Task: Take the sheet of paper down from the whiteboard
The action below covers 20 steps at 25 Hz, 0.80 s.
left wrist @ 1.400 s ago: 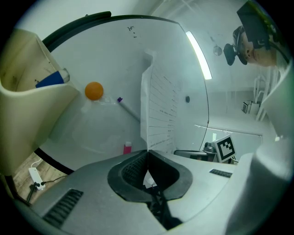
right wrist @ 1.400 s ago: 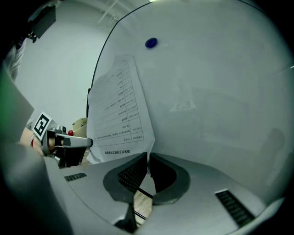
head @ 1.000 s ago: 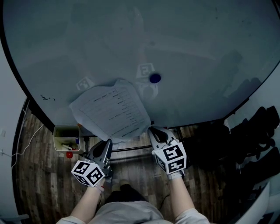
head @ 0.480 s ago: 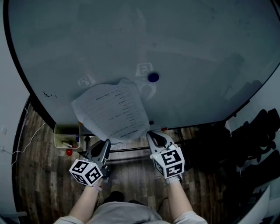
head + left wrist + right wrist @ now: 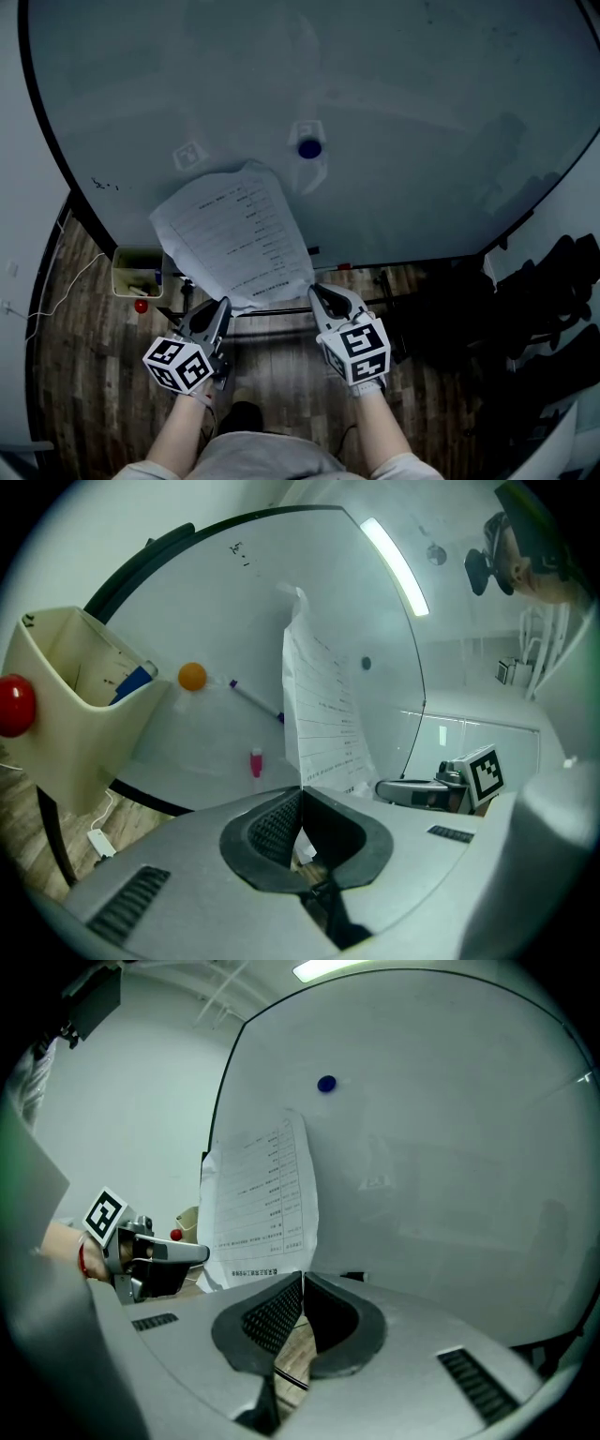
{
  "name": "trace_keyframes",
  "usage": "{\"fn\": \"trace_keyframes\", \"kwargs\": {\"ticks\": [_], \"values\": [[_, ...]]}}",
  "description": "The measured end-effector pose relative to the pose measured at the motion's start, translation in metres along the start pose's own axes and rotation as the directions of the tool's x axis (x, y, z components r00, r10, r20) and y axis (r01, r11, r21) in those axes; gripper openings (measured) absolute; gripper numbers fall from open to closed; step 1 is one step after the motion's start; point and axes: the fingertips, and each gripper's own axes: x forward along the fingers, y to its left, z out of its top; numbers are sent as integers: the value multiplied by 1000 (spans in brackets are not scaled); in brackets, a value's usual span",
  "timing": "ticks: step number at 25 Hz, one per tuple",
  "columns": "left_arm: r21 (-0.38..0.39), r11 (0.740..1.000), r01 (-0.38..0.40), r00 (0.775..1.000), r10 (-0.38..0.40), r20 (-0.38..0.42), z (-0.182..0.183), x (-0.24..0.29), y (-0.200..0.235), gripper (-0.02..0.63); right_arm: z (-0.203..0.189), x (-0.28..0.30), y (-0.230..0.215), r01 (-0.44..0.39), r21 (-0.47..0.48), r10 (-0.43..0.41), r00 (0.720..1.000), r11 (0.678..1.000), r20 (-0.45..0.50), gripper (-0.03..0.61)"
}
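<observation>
The sheet of paper (image 5: 234,234), white with printed lines, stands clear of the whiteboard (image 5: 403,103) with its top edge curling free. A blue magnet (image 5: 308,148) sits on the board to the upper right of the sheet and does not touch it. My left gripper (image 5: 222,306) is shut on the sheet's lower left edge; in the left gripper view the paper (image 5: 323,714) rises edge-on out of the closed jaws of that gripper (image 5: 302,794). My right gripper (image 5: 314,291) is shut on the lower right corner, and the paper (image 5: 258,1204) meets its jaws in its own view (image 5: 303,1279).
A beige bin (image 5: 136,272) with markers hangs at the board's lower left, a red magnet (image 5: 141,306) below it. An orange magnet (image 5: 192,676) and a marker (image 5: 253,697) sit on the board. Below are the wooden floor (image 5: 84,375) and dark things (image 5: 553,281) at the right.
Both grippers have drawn the sheet a little away from the board and to the left in the picture. The sheet's top now sits lower relative to the blue magnet.
</observation>
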Motion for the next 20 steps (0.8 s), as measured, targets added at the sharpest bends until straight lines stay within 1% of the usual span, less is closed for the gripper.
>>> {"fn": "trace_keyframes", "kwargs": {"ticks": [4,10,20], "values": [[29,1000,3,1000,-3,-3,-11,-23,-14,17,-10,-26,17,0,-5,0,1000,1000,22,25],[47,999,8,1000,-9,3,-41,-63,-49,17,-36,-80,40,-5,-2,5,998,1000,57,25],[16,1000,17,999,-16,-42,-41,-67,-50,17,-34,-82,47,-27,26,26,999,999,40,23]]}}
